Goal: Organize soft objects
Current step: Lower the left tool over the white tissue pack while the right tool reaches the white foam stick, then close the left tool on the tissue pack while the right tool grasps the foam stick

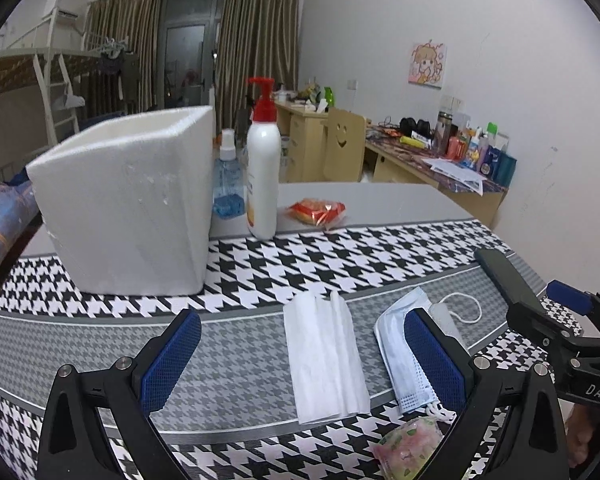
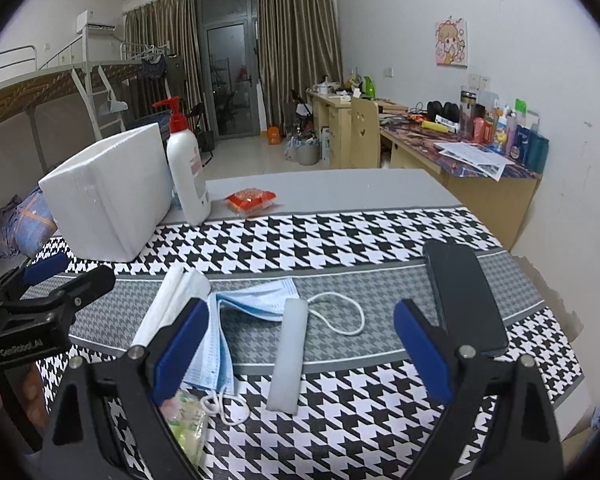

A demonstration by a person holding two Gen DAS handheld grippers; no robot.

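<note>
A folded white tissue [image 1: 324, 360] lies on the houndstooth cloth between my left gripper's [image 1: 300, 360] open jaws; it also shows in the right wrist view [image 2: 168, 304]. A blue face mask [image 1: 400, 356] lies beside it, under the left gripper's right finger, and shows in the right wrist view [image 2: 236, 320]. A pale foam strip [image 2: 288, 356] lies between my right gripper's [image 2: 300, 356] open jaws. A floral packet [image 1: 408, 444] lies at the near edge. A white foam box [image 1: 128, 200] stands at back left.
A white pump bottle [image 1: 263, 168] and a blue spray bottle [image 1: 226, 188] stand behind the box. A red snack packet [image 1: 318, 212] lies on the grey table. A black phone [image 2: 464, 296] lies right of the strip. The cloth's edge is close on the right.
</note>
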